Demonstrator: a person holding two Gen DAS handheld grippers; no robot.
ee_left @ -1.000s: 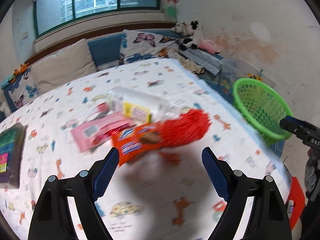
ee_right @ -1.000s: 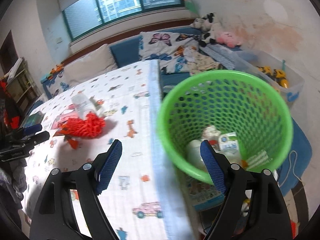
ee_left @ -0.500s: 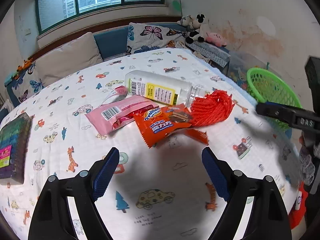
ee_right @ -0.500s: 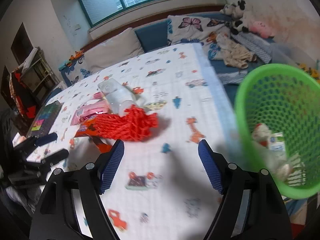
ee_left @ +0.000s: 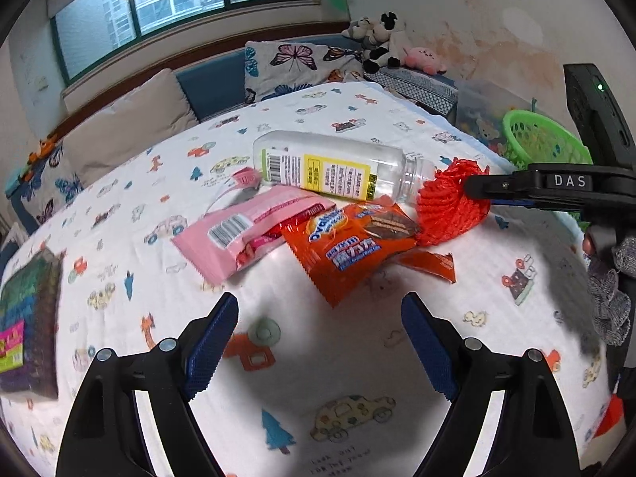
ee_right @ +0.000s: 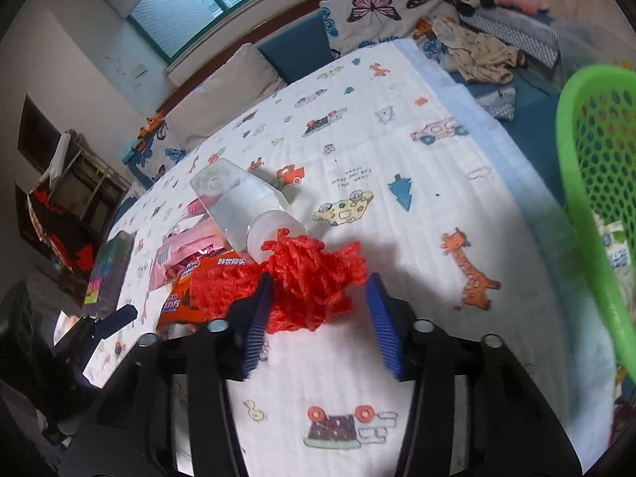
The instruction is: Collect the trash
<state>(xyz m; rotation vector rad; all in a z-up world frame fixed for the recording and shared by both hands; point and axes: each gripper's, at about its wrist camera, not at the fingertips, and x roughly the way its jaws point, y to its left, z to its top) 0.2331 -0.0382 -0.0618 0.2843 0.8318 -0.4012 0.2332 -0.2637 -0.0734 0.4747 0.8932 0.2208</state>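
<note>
A trash pile lies on the printed bedsheet: a red mesh net (ee_left: 449, 206) (ee_right: 314, 278), a clear plastic bottle (ee_left: 338, 167) (ee_right: 242, 206) on its side, an orange snack wrapper (ee_left: 349, 246) (ee_right: 187, 294) and a pink wrapper (ee_left: 238, 234) (ee_right: 179, 250). My right gripper (ee_right: 318, 278) straddles the red net with its jaws closing. The left pad touches the net and the right pad stands just clear of it. My left gripper (ee_left: 318, 342) hangs open above bare sheet, just short of the orange wrapper. The green basket (ee_left: 544, 139) (ee_right: 588, 167) stands past the bed's right edge.
A dark multicoloured book (ee_left: 24, 318) lies at the bed's left side. Pillows (ee_left: 123, 135) and plush toys (ee_left: 381, 43) line the far end under the window. A gloved hand (ee_left: 608, 290) holds the right gripper. The basket holds some trash.
My right gripper swung from over the green basket to the trash pile, and its jaws narrowed around the red net. My left gripper came lower and closer to the wrappers.
</note>
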